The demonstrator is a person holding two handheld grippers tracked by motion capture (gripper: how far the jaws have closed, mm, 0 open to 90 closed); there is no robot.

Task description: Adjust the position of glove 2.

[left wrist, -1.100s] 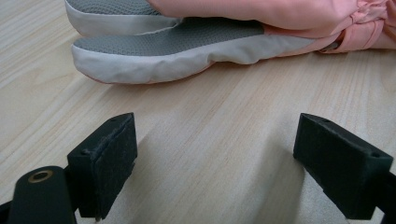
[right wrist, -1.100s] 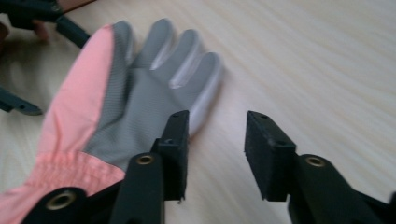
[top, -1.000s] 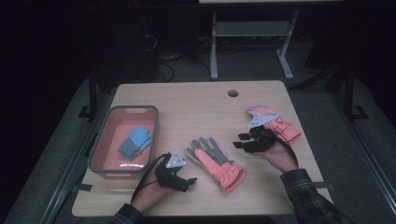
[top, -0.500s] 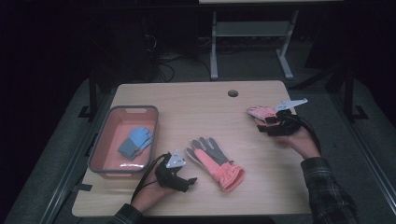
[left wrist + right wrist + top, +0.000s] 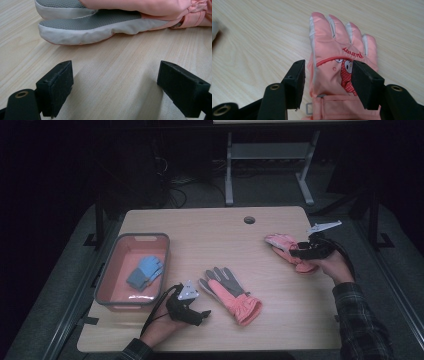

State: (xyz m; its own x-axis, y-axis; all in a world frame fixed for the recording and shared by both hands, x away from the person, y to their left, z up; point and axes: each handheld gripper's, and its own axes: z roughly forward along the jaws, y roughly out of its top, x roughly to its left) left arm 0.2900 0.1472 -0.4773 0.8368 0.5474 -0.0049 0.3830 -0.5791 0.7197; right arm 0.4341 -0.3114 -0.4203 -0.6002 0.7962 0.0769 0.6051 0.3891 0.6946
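Pink glove (image 5: pixel 337 65) lies flat near the right edge of the surface (image 5: pixel 210 235), back side up, fingers pointing away from the right tool (image 5: pixel 327 80). A cartoon patch and red lettering show on the back; a strap with a small buckle crosses the wrist. In the high view the same glove (image 5: pixel 280 244) sits just ahead of the right tool (image 5: pixel 306 252).

Handling, judged: padded fabric, light, soft, limp. It should fold or drape when lifted by one end, and the smooth shell may slip under a shallow pinch. The best hold looks to be across the wrist band or cuff, where the material is thickest; the fingers would only bunch.

Right tool: jaws half apart and straddling the glove at the wrist and lower palm, one pad on each side. They have just been opening, with the glove between them. The pads do not press on the fabric, so the glove is not gripped.

Second glove (image 5: pixel 231 293), palm up, grey palm and pink cuff, lies near the front edge around the middle of the surface. In the left gripper view its grey fingers (image 5: pixel 87 27) lie just beyond the left tool (image 5: pixel 115 87).

Left tool (image 5: pixel 200 314): jaws wide, nothing between them, low over bare wood.

Red bin (image 5: pixel 107 287) stands by the left edge, with a blue glove (image 5: pixel 145 271) inside.
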